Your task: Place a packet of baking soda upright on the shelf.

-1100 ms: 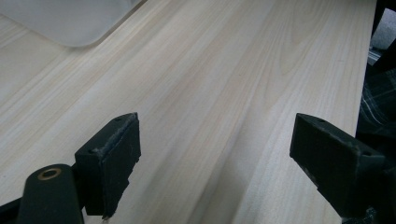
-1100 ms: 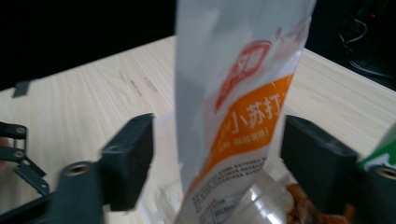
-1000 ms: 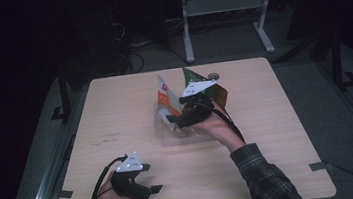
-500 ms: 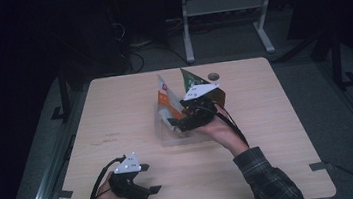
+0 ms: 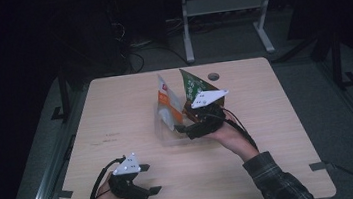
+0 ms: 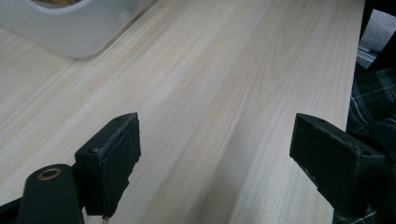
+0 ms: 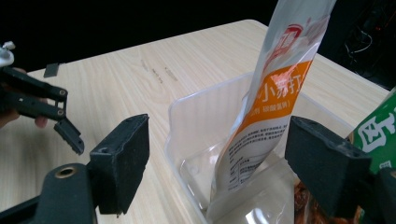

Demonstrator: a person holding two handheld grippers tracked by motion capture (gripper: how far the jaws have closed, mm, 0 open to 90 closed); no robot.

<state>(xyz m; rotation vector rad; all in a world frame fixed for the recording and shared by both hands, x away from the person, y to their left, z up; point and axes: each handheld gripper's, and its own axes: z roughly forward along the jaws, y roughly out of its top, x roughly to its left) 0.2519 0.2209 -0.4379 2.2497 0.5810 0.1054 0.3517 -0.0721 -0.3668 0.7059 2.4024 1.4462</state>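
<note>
A clear tub [image 7: 196,112] stood mid-table with an orange-and-white pouch [image 7: 273,107] upright in it and a green packet [image 5: 194,85] leaning beside the pouch. The right gripper [image 5: 180,127] hung at the tub's near side, jaws wide apart, the pouch between them untouched. The left gripper [image 5: 148,179] rested open near the front edge of the pale wood table [image 5: 115,106]. The room behind was dark.

A light wood-grain counter [image 5: 115,111] with rounded corners is set on a grey floor [image 5: 314,89]. A round hole [image 5: 213,76] is cut near its far edge. Behind it, a white metal frame [image 5: 224,8] and loose cables [image 5: 134,54] are seen. The surroundings are kept dark.
</note>
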